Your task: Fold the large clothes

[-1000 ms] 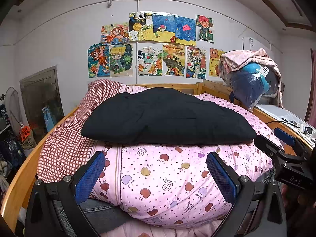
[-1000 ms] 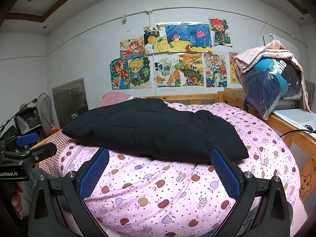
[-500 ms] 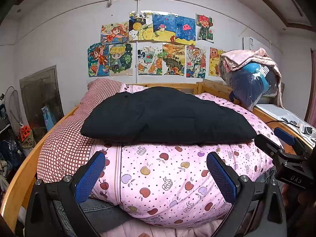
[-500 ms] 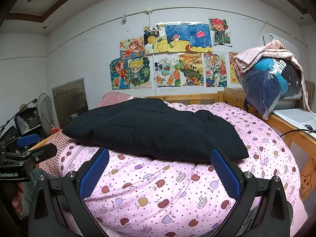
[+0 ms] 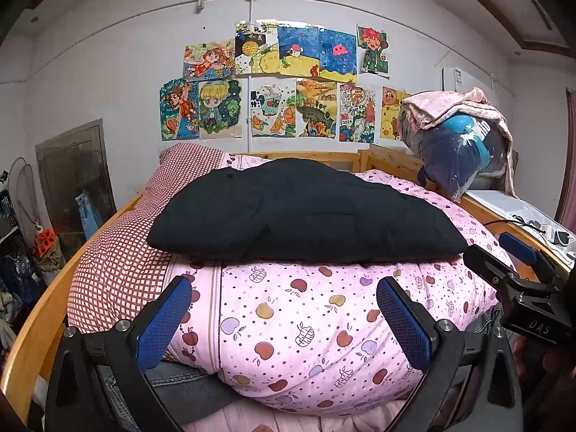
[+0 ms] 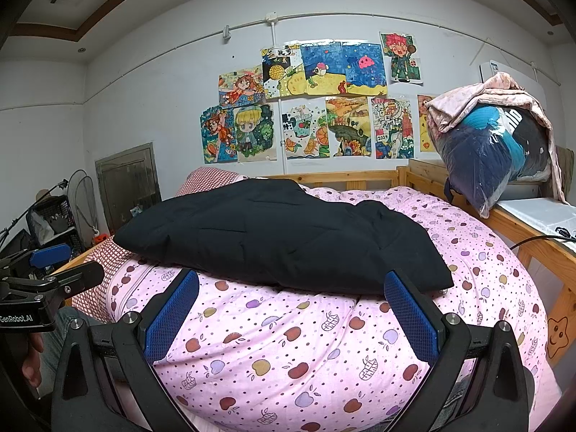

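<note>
Two open grippers, one padded garment waiting

Both the left gripper [image 5: 284,318] and the right gripper [image 6: 293,318] hang level at the near edge of the bed, jaws spread wide, holding nothing. The black padded garment [image 5: 306,216] lies flat atop the pink apple-print quilt [image 5: 306,324], just beyond the fingertips. Its puffy, slippery bulk could slide off the rounded quilt, or a pinch might catch the quilt cover instead.
</note>
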Available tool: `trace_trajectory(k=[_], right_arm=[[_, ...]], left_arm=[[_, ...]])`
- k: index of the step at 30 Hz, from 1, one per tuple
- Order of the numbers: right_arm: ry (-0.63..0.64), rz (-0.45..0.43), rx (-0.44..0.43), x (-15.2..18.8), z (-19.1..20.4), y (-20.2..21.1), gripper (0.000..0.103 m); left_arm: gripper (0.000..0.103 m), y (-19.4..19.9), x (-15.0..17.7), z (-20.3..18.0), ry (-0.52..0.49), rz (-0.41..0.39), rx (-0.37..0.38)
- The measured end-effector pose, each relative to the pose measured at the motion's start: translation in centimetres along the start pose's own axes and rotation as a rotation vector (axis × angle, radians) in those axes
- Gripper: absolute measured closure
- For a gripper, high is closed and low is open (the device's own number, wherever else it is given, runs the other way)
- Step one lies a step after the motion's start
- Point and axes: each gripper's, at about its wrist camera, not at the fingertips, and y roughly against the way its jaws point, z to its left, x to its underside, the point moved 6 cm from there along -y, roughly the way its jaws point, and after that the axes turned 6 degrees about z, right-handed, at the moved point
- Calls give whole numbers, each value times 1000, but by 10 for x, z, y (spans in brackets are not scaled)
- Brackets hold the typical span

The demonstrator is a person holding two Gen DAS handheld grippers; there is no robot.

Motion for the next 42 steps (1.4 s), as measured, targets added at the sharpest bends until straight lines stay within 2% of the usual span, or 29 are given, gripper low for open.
trace_trajectory(k=[42], right_arm=[[-9, 4, 4, 3, 4, 1, 2]], left_arm=[[0, 0, 4, 0, -1, 5, 2]])
